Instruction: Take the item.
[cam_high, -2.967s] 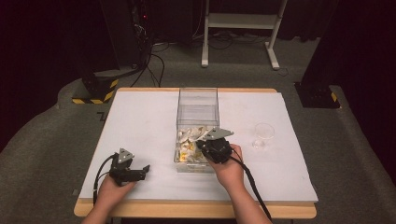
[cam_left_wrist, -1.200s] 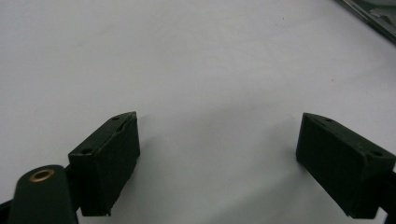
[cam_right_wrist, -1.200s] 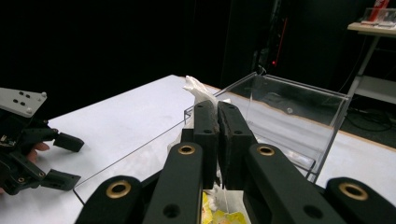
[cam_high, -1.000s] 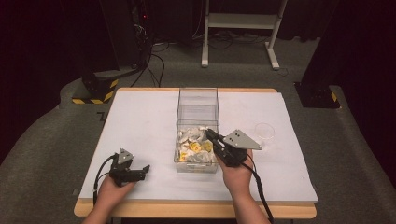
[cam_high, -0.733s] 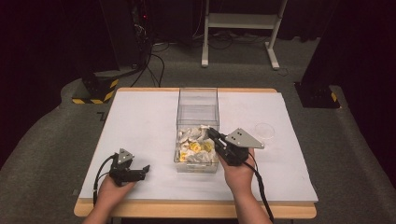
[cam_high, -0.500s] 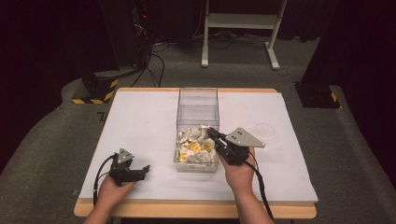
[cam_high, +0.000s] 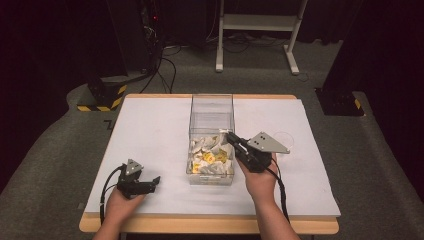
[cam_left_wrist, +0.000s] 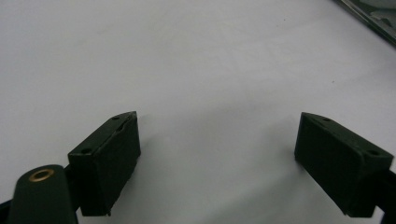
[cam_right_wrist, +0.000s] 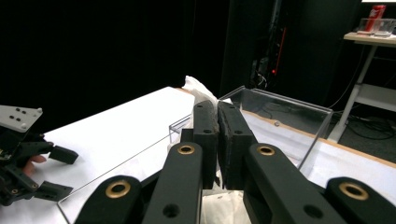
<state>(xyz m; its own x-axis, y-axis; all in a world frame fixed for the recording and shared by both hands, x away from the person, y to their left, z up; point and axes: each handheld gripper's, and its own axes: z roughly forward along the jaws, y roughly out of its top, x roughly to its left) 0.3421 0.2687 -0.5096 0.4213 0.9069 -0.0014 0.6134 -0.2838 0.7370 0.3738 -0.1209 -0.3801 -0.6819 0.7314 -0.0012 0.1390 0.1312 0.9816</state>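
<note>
A clear plastic box (cam_high: 211, 107) stands mid-table, its near half heaped with white and yellow wrappers (cam_high: 210, 157). My right gripper (cam_high: 231, 136) hangs tilted over the box's right rim. In the right gripper view its jaws (cam_right_wrist: 217, 119) are pressed together on a crumpled white wrapper (cam_right_wrist: 198, 91) that sticks up past the tips. My left gripper (cam_high: 155, 181) rests on the white table at the near left, well apart from the box. Its jaws (cam_left_wrist: 217, 158) stand wide open with only bare table between them.
The table (cam_high: 150, 130) is covered in white. A small clear round dish (cam_high: 283, 137) lies right of the box, just beyond my right gripper. A cable trails from each gripper toward the near edge. My left gripper (cam_right_wrist: 63, 172) also appears at far left in the right gripper view.
My right gripper has risen from low inside the box and tilted up over its right rim. Over the last second it barely shifted. The left gripper has stayed put.
</note>
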